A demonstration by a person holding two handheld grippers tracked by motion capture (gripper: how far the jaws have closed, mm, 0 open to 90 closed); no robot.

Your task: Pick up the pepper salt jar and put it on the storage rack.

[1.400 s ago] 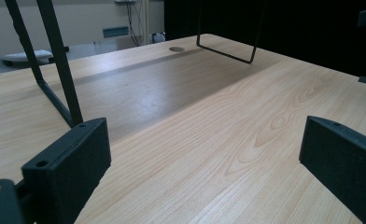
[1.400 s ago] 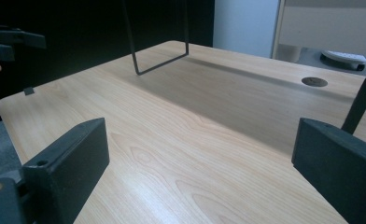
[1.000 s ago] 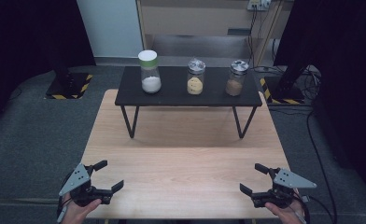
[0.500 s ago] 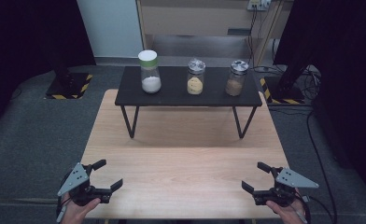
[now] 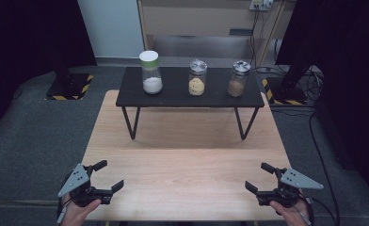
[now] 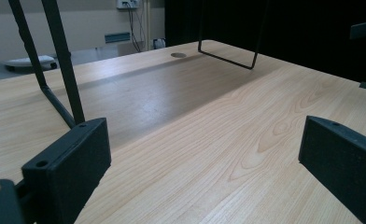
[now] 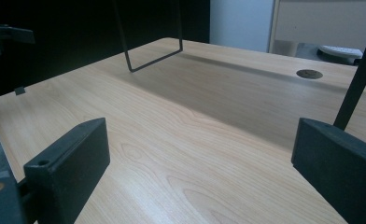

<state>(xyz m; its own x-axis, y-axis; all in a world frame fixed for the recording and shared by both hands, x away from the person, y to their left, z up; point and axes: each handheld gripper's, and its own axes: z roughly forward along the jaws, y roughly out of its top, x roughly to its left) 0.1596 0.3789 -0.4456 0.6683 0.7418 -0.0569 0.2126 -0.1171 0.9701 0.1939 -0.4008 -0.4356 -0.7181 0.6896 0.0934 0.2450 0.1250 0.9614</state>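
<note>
Work has not begun, we judge: our left gripper (image 5: 105, 179) and right gripper (image 5: 260, 178) hover wide open and empty over the wooden table's (image 5: 187, 160) near corners, well apart from three jars untouched on the black shelf (image 5: 173, 96): white-powder jar (image 5: 151, 72), yellow-powder jar (image 5: 197, 77), brown-powder jar (image 5: 238, 79).

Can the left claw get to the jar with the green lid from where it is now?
Probably yes. The left claw is open and holds nothing, the wooden table between is bare, and the green-lidded jar stands apart from the others on the black shelf.
</note>
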